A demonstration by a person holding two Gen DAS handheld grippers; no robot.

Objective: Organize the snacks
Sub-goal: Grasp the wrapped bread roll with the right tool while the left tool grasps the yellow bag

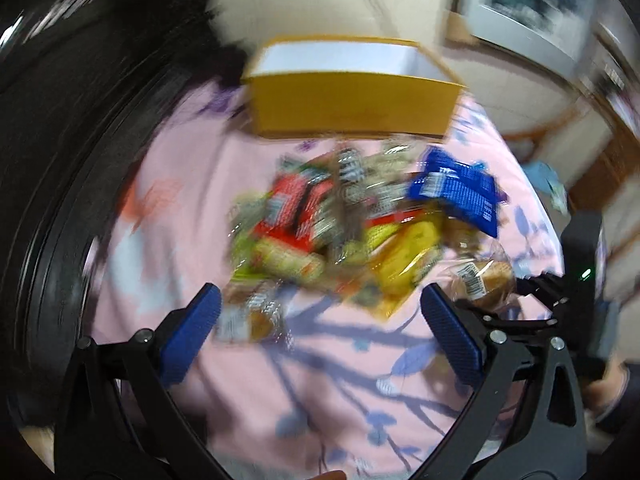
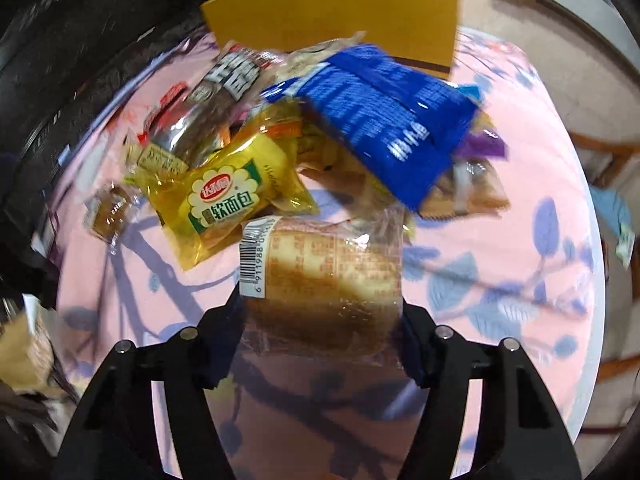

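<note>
The right gripper (image 2: pixel 320 312) has its fingers clamped on the clear-wrapped brown bread roll (image 2: pixel 324 276), nearest of the snack pile before the open yellow cardboard box (image 2: pixel 332 20). Next, I judge: lift it into that box. The left gripper (image 1: pixel 320 332) hangs apart, empty.

We can read big green Chinese words, 软面包, on the yellow bread pack (image 2: pixel 232 204), under a small red brand badge. The clear bread pack (image 2: pixel 324 280) has a barcode sticker starting 6 911988. White writing on the blue pack (image 2: pixel 384 120) is too blurry to read.
</note>
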